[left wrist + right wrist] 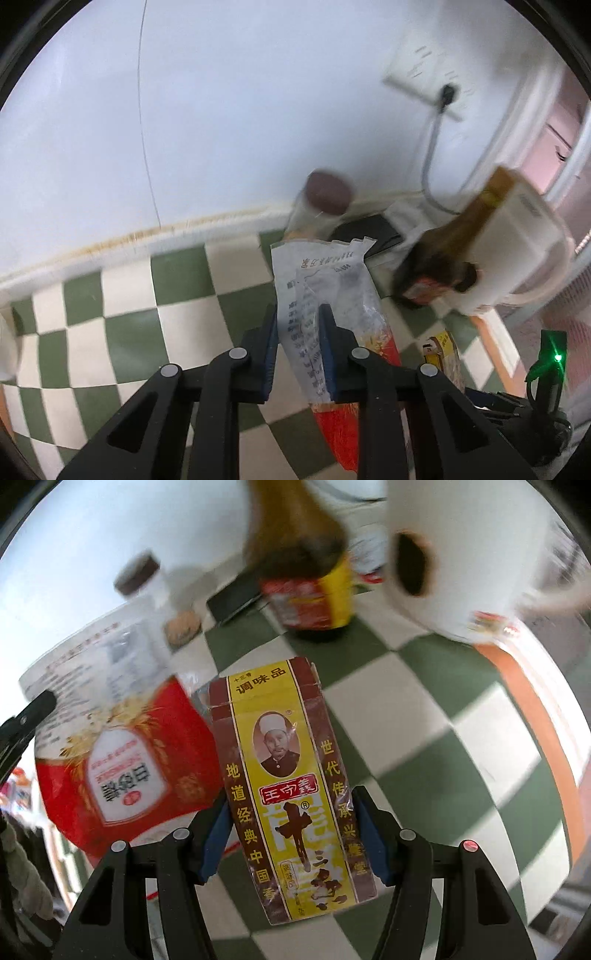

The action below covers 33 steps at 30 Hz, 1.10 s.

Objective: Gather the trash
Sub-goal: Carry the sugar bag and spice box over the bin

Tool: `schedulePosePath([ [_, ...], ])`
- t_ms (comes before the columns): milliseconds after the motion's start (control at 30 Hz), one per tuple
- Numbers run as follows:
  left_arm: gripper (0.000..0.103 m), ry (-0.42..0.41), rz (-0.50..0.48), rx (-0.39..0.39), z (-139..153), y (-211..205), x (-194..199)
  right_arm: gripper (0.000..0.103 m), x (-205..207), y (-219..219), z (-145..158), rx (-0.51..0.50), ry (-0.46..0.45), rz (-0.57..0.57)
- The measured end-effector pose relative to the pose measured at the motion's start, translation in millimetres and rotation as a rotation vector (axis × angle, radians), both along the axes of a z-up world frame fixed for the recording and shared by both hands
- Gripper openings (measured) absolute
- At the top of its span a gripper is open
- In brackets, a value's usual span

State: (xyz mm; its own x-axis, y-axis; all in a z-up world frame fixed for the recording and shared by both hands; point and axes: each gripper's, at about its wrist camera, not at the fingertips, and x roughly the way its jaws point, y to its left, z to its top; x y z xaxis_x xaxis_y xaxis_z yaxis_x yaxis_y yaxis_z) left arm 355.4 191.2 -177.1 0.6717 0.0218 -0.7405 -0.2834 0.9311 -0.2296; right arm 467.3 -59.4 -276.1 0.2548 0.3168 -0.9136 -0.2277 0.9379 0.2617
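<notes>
Gripping one packet each: bag (325,295), box (291,775).

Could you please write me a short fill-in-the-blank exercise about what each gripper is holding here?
1. The left gripper is shut on a crinkled red-and-white plastic ____.
2. The right gripper grips a flat yellow-and-brown seasoning ____.
3. The tablecloth is checked green and ____.
4. The clear jar has a ____ lid.

Missing words: bag; box; white; brown

Home kitchen: checkered tablecloth (110,332), sauce bottle (310,579), seasoning box (291,782).
</notes>
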Motion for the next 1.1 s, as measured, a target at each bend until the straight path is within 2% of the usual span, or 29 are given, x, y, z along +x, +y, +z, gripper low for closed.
schedulePosePath([
  [200, 0.017, -0.073, -0.092, 0.046, 52.3, -60.2, -27.1, 0.065, -51.7, -81.4, 41.0, 0.056, -0.061, -0.134],
  [367, 0.017, -0.095, -0.246, 0.058, 79.8, -155.5, -47.9, 0.065, -121.3, -182.4, 63.6, 0.061, -0.109, -0.302],
  [500, 0.017, -0.064, -0.437, 0.061, 72.9, -259.2, -60.1, 0.064, -200.1, -290.2, 60.6, 0.030, -0.106, -0.483],
  [600, 0.017, -0.015, -0.594, 0.063, 49.3, -345.6, -71.1, 0.064, -272.8, -375.9, 40.7, -0.008, -0.065, -0.658],
  [700, 0.017, 0.050, -0.742, 0.077, 12.9, -430.7, -86.6, 0.064, -340.6, -442.6, 5.9, -0.025, 0.009, -0.811],
  [733, 0.017, 0.088, -0.801, 0.089, -8.6, -465.9, -94.5, 0.064, -359.4, -459.9, -6.5, -0.024, 0.033, -0.852],
  [800, 0.012, 0.147, -0.871, 0.105, -43.9, -508.7, -106.2, 0.064, -398.3, -492.7, -40.5, -0.026, 0.088, -0.932],
  [900, 0.009, 0.252, -0.971, 0.137, -119.2, -572.6, -126.6, 0.064, -444.9, -531.9, -111.2, -0.006, 0.177, -1.025],
  [933, 0.008, 0.294, -1.007, 0.143, -155.2, -595.7, -134.0, 0.064, -458.1, -543.7, -133.8, 0.000, 0.198, -1.046],
  [1033, 0.006, 0.410, -1.052, 0.127, -235.1, -633.9, -144.6, 0.064, -483.3, -561.5, -209.3, 0.030, 0.261, -1.092],
  [1100, 0.005, 0.454, -1.063, 0.127, -283.4, -653.9, -152.2, 0.064, -488.4, -571.7, -257.5, 0.048, 0.290, -1.111],
])
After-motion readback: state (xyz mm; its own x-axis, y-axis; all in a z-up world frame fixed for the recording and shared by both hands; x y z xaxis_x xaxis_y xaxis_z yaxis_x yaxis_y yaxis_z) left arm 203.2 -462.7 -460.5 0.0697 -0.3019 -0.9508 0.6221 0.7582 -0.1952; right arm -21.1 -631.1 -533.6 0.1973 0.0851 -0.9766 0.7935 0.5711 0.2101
